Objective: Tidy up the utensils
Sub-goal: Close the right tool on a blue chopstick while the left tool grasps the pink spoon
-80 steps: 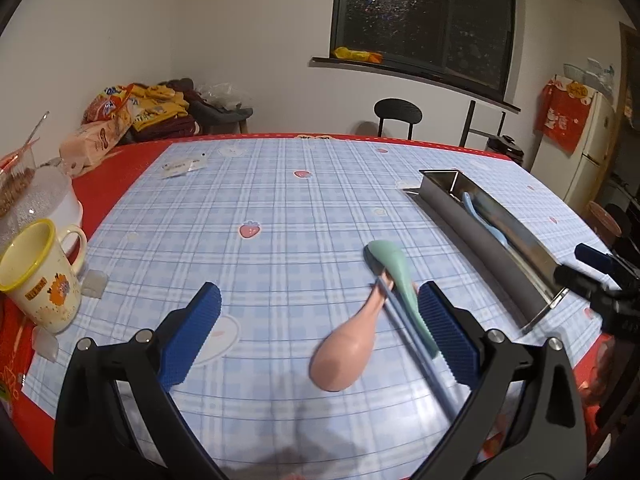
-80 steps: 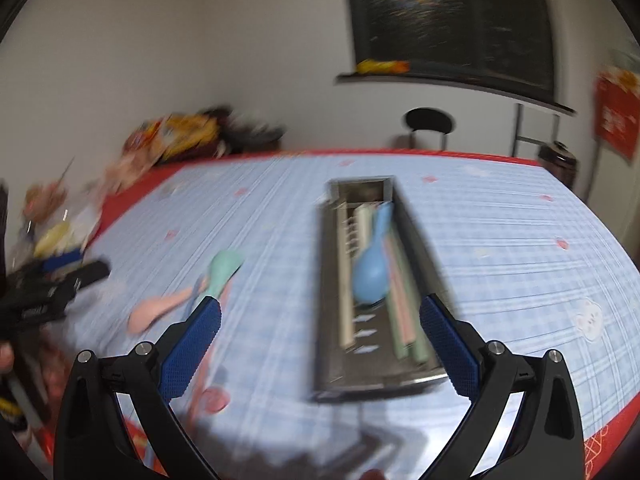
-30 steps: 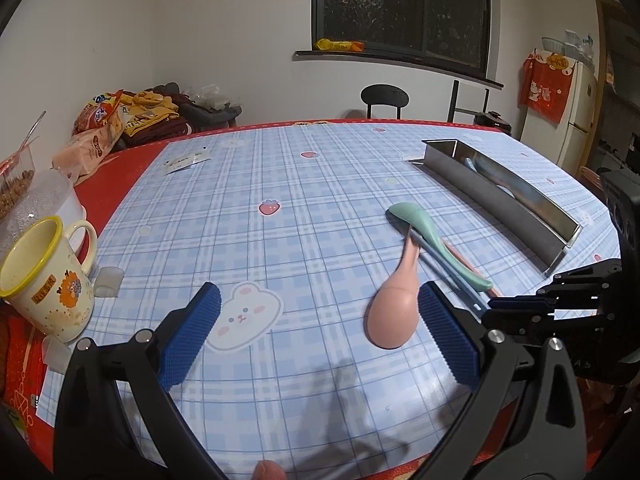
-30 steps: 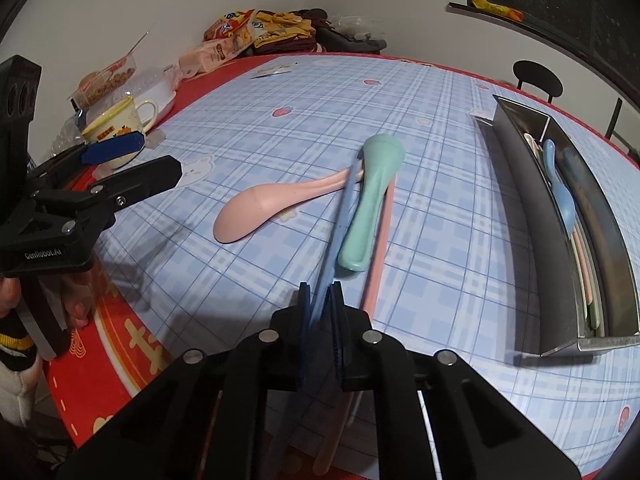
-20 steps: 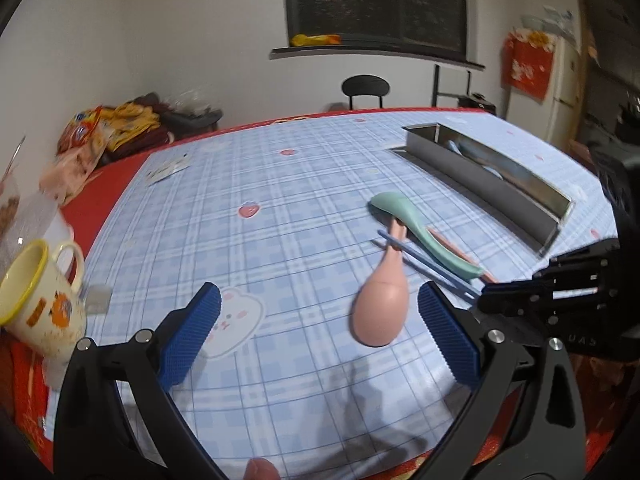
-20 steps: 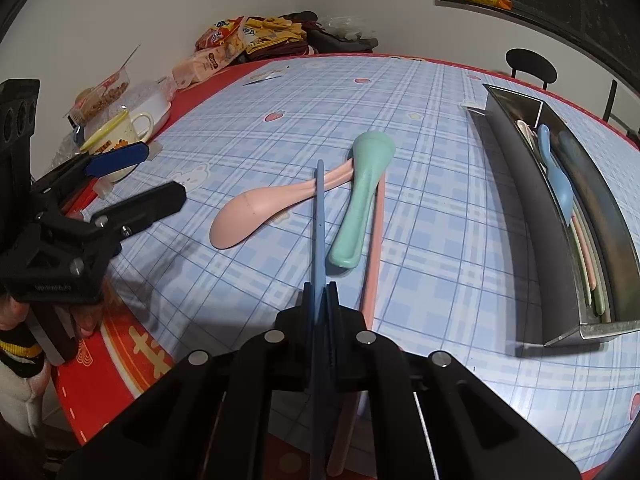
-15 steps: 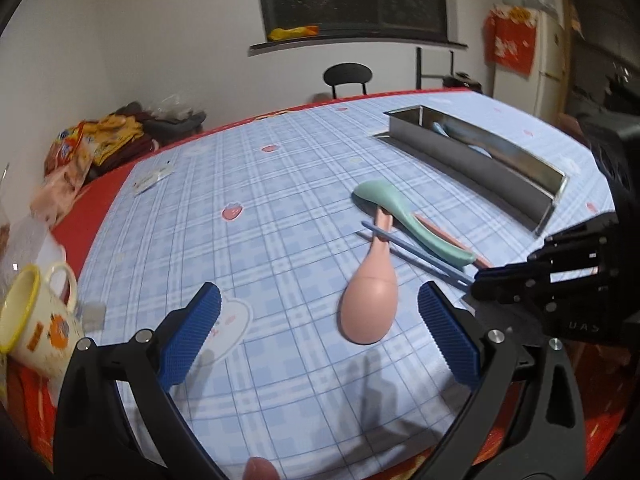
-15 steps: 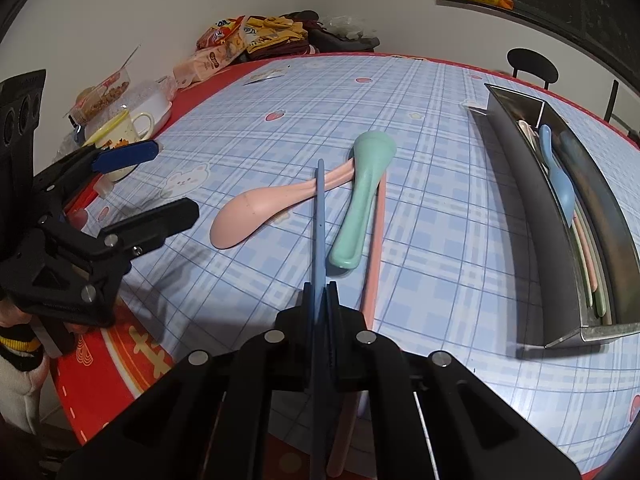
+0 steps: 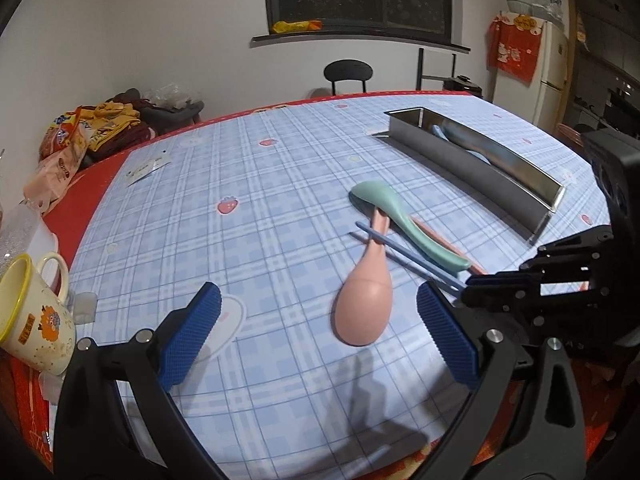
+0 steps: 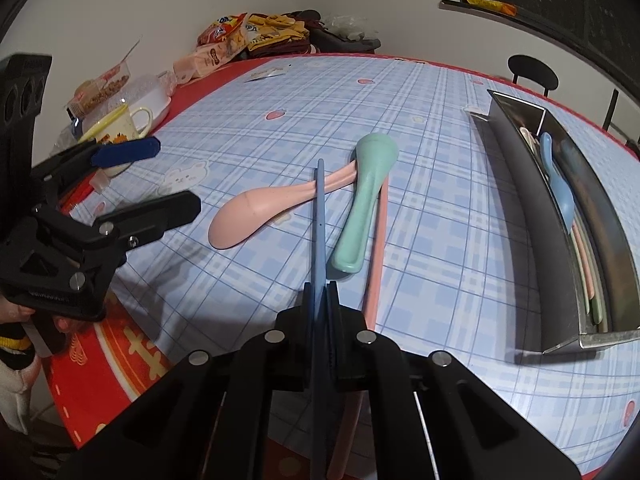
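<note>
A blue chopstick (image 10: 319, 216) is pinched in my right gripper (image 10: 320, 292), which is shut on it near its lower end; its tip reaches over the pink spoon (image 10: 256, 208). Beside them lie a green spoon (image 10: 366, 196) and a pink chopstick (image 10: 378, 248) on the checked cloth. From the left wrist the pink spoon (image 9: 366, 292), green spoon (image 9: 394, 216) and blue chopstick (image 9: 404, 256) show, with the right gripper (image 9: 472, 282) at the right. My left gripper (image 9: 320, 336) hangs open just short of the pink spoon's bowl, holding nothing.
A long steel tray (image 10: 560, 240) at the right holds a blue spoon (image 10: 558, 184) and several chopsticks. A yellow-rimmed mug (image 9: 28, 316) and snack bags (image 9: 76, 136) sit at the table's left. A black chair (image 9: 347, 74) stands beyond the far edge.
The left gripper's view has rolled and shifted a little, bringing the pink spoon more between its open fingers. The right gripper keeps its grip on the blue chopstick without moving.
</note>
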